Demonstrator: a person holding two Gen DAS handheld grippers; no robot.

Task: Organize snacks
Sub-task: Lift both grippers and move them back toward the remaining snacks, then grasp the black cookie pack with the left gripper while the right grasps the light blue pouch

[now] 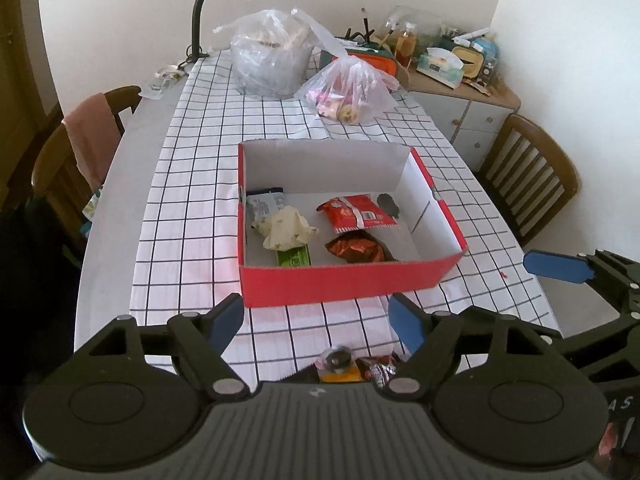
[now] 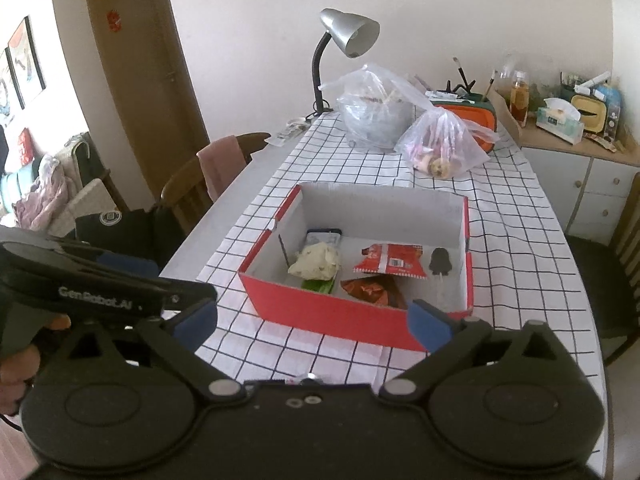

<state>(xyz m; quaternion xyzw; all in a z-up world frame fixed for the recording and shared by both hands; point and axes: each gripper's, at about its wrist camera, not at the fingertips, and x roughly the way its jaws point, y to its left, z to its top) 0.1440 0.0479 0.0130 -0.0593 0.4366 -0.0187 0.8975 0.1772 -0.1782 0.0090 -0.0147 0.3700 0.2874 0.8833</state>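
Observation:
A red box with a white inside stands on the checked cloth. Inside lie a red packet, a brown foil packet, a cream crumpled wrapper, a green packet, a blue-white packet and a small black item. My left gripper hangs open before the box's near wall, nothing between its blue pads. My right gripper is open too, short of the box. Loose snacks lie just under the left gripper.
Two plastic bags sit at the table's far end beside a grey lamp. Wooden chairs flank the table. A cluttered sideboard stands at the far right. The right gripper's blue finger shows in the left view.

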